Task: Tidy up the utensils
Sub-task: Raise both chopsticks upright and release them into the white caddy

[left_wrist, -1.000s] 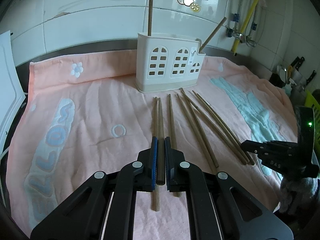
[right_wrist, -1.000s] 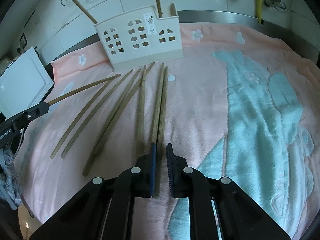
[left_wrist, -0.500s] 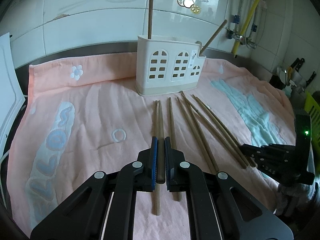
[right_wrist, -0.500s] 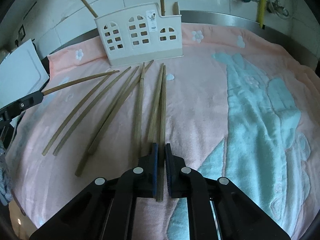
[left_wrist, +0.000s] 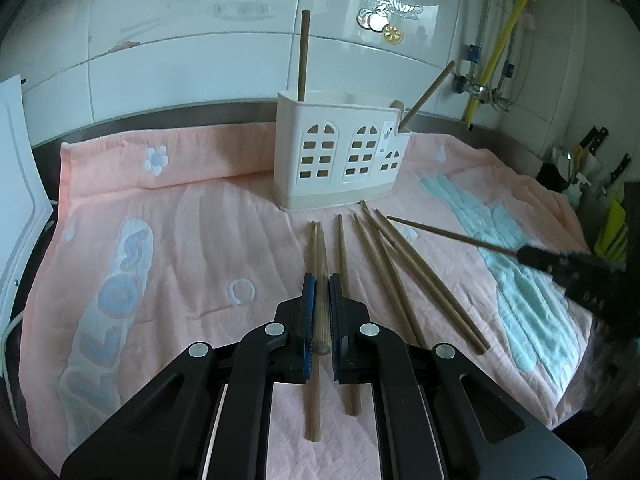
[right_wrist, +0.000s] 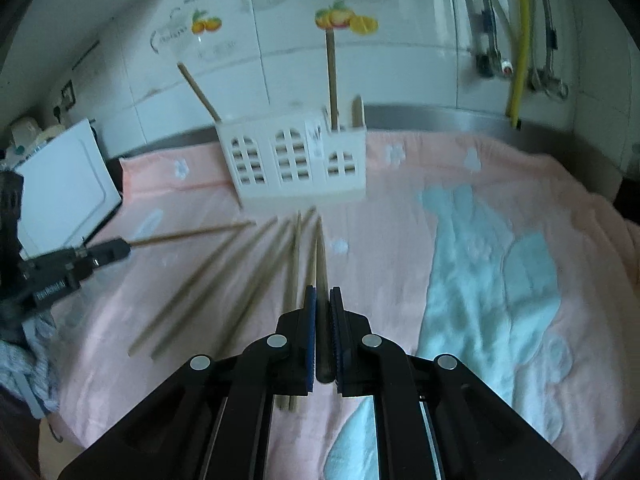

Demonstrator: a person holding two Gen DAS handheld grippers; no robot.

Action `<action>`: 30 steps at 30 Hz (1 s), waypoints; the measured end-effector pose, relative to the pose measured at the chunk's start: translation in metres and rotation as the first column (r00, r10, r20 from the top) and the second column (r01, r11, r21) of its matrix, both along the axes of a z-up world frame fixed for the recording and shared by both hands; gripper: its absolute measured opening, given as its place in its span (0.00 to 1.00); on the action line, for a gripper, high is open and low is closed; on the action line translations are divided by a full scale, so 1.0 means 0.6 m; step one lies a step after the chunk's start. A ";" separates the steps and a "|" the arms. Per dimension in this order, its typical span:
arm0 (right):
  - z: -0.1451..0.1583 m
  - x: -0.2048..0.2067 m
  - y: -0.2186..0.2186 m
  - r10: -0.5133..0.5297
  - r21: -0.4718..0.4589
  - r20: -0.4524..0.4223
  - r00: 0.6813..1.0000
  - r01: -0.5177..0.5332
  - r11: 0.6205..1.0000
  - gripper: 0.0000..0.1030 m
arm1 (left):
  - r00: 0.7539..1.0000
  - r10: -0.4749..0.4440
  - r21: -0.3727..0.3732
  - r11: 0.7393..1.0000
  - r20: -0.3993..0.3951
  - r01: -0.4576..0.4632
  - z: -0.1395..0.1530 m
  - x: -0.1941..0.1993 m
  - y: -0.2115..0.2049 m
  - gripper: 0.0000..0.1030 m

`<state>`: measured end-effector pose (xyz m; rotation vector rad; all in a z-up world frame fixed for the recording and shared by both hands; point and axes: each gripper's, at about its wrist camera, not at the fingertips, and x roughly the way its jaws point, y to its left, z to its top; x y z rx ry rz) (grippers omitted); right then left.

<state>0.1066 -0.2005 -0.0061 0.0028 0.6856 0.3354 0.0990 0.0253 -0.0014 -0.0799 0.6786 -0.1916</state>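
A cream utensil holder with arched windows stands on the pink towel; two chopsticks stick out of it. It also shows in the right wrist view. Several wooden chopsticks lie on the towel in front of it. My left gripper is shut on a chopstick and holds it above the towel, pointing at the holder. My right gripper is shut on another chopstick, lifted off the towel. The right gripper shows in the left wrist view, the left one in the right wrist view.
A white board leans at the left edge of the counter. Tiled wall and a steel rim run behind the holder. Yellow hose and pipes stand at the back right. Knives and bottles sit far right.
My right gripper closed on a chopstick and lifted it off the towel, tilting up toward the holder. My left gripper rose slightly with its chopstick.
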 end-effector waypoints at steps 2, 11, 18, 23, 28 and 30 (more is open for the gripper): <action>0.018 0.008 -0.004 0.006 -0.003 0.015 1.000 -0.006 1.000 0.07 | 1.000 -0.005 0.006 1.000 0.004 0.005 0.006 0.001 -0.002 0.06; 0.118 0.057 -0.023 0.028 0.016 0.068 0.997 -0.029 0.999 0.07 | 0.999 -0.015 0.019 1.000 0.038 0.015 0.054 0.021 -0.006 0.06; 0.172 0.091 -0.041 0.033 0.007 0.079 0.996 -0.034 0.999 0.07 | 0.998 -0.031 0.007 1.000 0.055 0.031 0.086 0.041 -0.013 0.06; 0.191 0.107 -0.047 0.029 -0.035 0.088 0.996 -0.026 0.999 0.07 | 0.996 -0.050 0.014 0.999 0.080 0.049 0.111 0.047 -0.024 0.05; 0.201 0.123 -0.049 0.035 -0.056 0.079 0.996 -0.031 0.998 0.07 | 0.991 -0.076 0.011 0.997 0.106 0.075 0.144 0.056 -0.039 0.05; 0.206 0.131 -0.048 0.043 -0.068 0.075 0.996 -0.038 0.997 0.07 | 0.989 -0.085 0.015 0.996 0.122 0.084 0.161 0.058 -0.045 0.05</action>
